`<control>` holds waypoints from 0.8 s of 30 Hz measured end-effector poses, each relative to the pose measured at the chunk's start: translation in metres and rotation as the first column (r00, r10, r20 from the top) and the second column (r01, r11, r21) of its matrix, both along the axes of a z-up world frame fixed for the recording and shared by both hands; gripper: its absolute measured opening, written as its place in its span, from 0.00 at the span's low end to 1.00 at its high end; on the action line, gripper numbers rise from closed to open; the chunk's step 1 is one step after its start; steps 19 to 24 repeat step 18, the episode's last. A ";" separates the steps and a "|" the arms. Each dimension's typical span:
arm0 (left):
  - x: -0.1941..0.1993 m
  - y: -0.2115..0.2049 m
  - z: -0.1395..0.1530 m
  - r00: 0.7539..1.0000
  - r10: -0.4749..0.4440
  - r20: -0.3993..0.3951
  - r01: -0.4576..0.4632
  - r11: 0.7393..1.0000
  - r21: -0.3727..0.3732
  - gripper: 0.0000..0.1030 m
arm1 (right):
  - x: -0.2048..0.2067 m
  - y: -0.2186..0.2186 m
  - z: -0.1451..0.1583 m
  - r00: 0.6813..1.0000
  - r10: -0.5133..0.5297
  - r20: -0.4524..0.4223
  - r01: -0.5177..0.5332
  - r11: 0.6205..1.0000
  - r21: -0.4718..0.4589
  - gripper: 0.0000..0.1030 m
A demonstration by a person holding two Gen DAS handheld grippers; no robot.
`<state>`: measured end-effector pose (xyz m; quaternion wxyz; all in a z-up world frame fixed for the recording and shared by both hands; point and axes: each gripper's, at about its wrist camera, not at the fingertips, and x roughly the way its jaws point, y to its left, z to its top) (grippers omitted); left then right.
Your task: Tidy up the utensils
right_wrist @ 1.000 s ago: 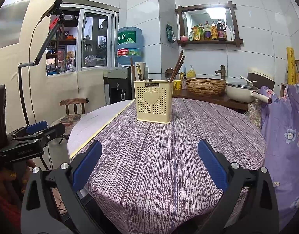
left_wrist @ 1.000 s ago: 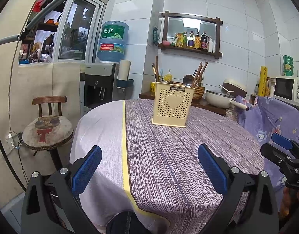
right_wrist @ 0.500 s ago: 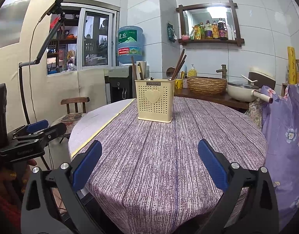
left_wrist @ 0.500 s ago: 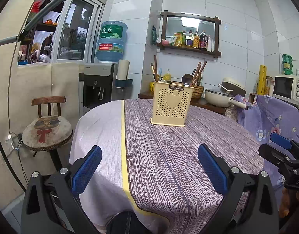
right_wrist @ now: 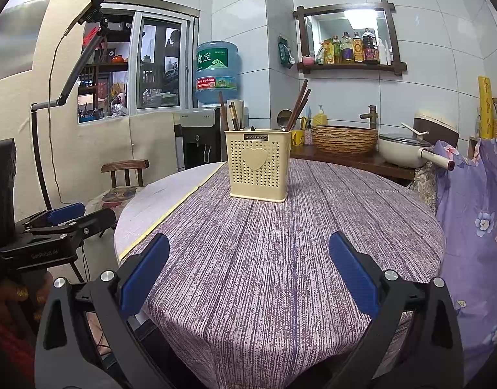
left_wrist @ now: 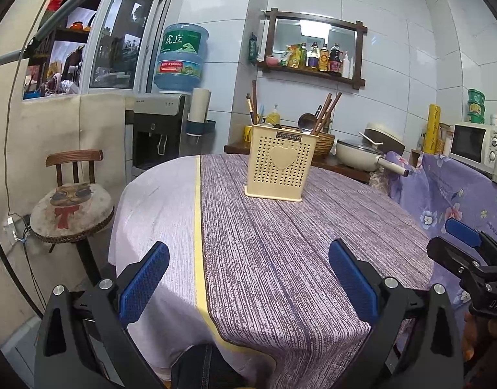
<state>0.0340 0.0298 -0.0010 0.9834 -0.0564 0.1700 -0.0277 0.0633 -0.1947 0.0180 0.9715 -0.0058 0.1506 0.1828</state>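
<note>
A cream perforated utensil holder [left_wrist: 280, 162] with a heart on its front stands upright on the round table [left_wrist: 281, 243]. It also shows in the right wrist view [right_wrist: 257, 165]. Brown chopsticks [left_wrist: 328, 110] and a metal spoon [left_wrist: 307, 122] stick out of it. My left gripper [left_wrist: 248, 278] is open and empty at the table's near edge, well short of the holder. My right gripper [right_wrist: 248, 274] is open and empty, also well short of the holder. Each gripper shows at the side of the other's view.
The table carries a purple striped cloth [right_wrist: 297, 243] over a white one. A wooden chair [left_wrist: 72, 201] stands left of it. Behind it are a water dispenser [left_wrist: 164, 129], a woven basket [right_wrist: 344, 137], a pan [right_wrist: 404, 152] and a microwave [left_wrist: 477, 144].
Both views have shifted slightly; the holder sits a little closer and lower in frame. Both grippers stay open and empty.
</note>
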 end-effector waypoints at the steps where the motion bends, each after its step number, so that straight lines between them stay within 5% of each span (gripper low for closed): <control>1: 0.000 0.000 0.000 1.000 0.003 0.000 -0.003 1.000 -0.001 0.95 | 0.000 0.000 0.000 1.000 0.001 -0.001 -0.001 1.000 0.000 0.94; 24: 0.005 0.007 0.002 1.000 0.016 -0.014 -0.016 1.000 -0.004 0.95 | 0.002 0.002 -0.002 1.000 0.007 -0.012 -0.007 1.000 0.000 0.94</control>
